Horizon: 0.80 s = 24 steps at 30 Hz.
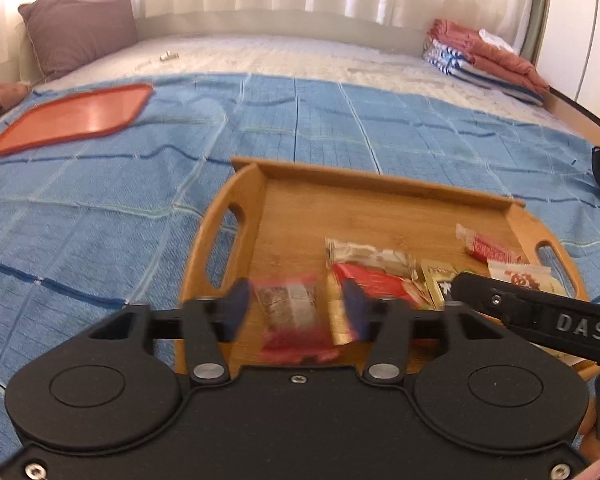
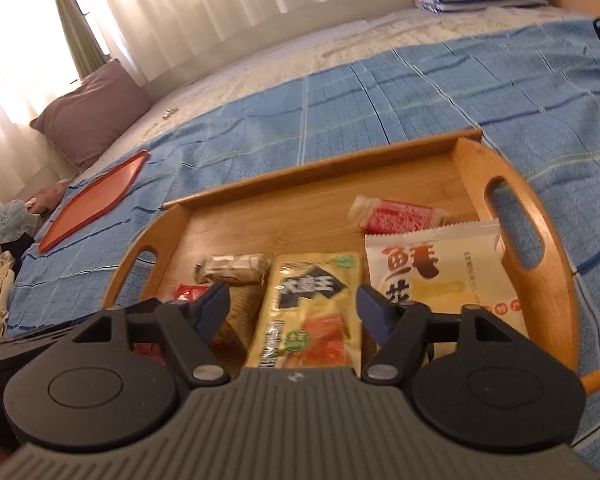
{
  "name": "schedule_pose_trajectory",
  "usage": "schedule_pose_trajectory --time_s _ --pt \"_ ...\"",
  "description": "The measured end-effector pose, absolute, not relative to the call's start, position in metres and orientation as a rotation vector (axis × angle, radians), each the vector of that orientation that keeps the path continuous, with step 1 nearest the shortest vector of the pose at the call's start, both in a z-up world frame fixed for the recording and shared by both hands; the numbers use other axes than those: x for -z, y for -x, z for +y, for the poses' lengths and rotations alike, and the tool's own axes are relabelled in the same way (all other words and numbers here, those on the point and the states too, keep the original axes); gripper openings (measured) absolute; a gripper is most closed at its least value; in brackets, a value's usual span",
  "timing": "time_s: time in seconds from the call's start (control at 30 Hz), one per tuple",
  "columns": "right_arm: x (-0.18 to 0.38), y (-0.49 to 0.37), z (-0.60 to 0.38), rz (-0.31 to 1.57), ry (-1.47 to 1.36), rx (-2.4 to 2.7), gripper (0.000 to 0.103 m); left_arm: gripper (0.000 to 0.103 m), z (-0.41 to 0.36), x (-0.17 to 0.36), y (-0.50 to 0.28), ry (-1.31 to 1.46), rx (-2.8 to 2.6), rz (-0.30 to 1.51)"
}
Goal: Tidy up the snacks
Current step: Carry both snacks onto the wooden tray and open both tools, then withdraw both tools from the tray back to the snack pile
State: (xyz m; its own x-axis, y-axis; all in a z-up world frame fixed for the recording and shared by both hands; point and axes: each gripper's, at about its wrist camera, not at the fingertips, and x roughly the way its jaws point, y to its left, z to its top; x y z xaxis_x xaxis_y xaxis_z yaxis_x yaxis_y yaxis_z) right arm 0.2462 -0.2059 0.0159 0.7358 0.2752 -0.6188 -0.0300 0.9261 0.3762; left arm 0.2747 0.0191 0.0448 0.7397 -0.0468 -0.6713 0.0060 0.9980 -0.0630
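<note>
A: Snacks (image 2: 306,312) lie in the wooden tray (image 2: 540,280) on the blue blanket (image 1: 100,220); an orange tray (image 1: 76,118) sits well apart.

B: The tongs?

A: Left gripper (image 1: 296,312) is partly open, a red packet (image 1: 296,320) (blurred) between its fingers, unpressed. Right gripper (image 2: 294,312) gapes wider around the yellow packet (image 2: 312,320), pads clear of it.

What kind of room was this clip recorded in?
Most likely a bedroom: the wooden tray sits on a bed with a blue blanket, a purple pillow and folded bedding near curtains.
</note>
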Motion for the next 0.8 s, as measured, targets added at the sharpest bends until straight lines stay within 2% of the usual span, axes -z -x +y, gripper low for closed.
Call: schedule_pose_trajectory --time_s 0.17,0.3,0.5,0.8 --pt "-0.034 -0.233 -0.214 0.690 -0.335 -0.202 0.085 0.080 0.019 -0.060 -0.259 0.049 0.054 0.707" --pt "-0.048 -0.219 -0.225 0.673 -0.304 -0.219 0.087 0.086 0.016 -0.073 -0.238 0.021 0.087 0.678" --pt "-0.060 -0.182 -0.235 0.644 -0.203 -0.235 0.088 0.091 0.012 -0.086 -0.197 0.004 0.146 0.647" --pt "-0.067 -0.117 -0.241 0.596 -0.049 -0.291 0.091 0.092 0.011 -0.094 -0.132 0.000 0.201 0.604"
